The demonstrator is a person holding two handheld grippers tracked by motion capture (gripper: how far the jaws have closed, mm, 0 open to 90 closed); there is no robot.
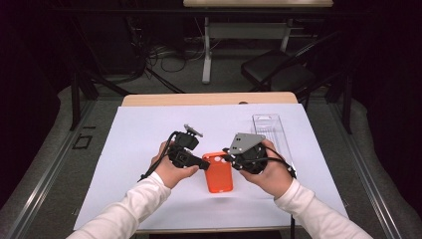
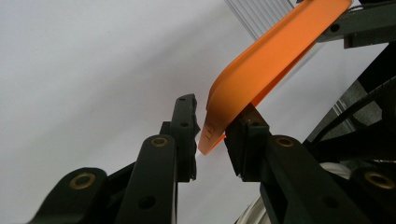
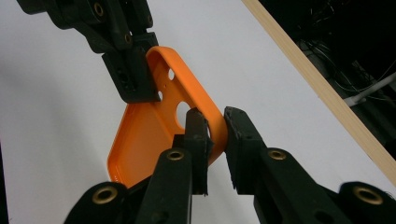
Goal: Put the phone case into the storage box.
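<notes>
Writing cannot be read on the orange plastic phone case (image 1: 218,172), held at table centre. Right gripper (image 3: 215,128) clamps its rim; left gripper (image 2: 210,133), jaws apart, straddles a corner. Clear plastic tray (image 1: 271,130) lies at two o'clock, contents indiscernible.

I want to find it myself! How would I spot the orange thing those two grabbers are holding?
Look at the white sheet covering the table, then between the two hands near its middle. The orange phone case hangs there, pinched by the right gripper. It is the brightest thing, unlike the clear plastic box behind.
</notes>
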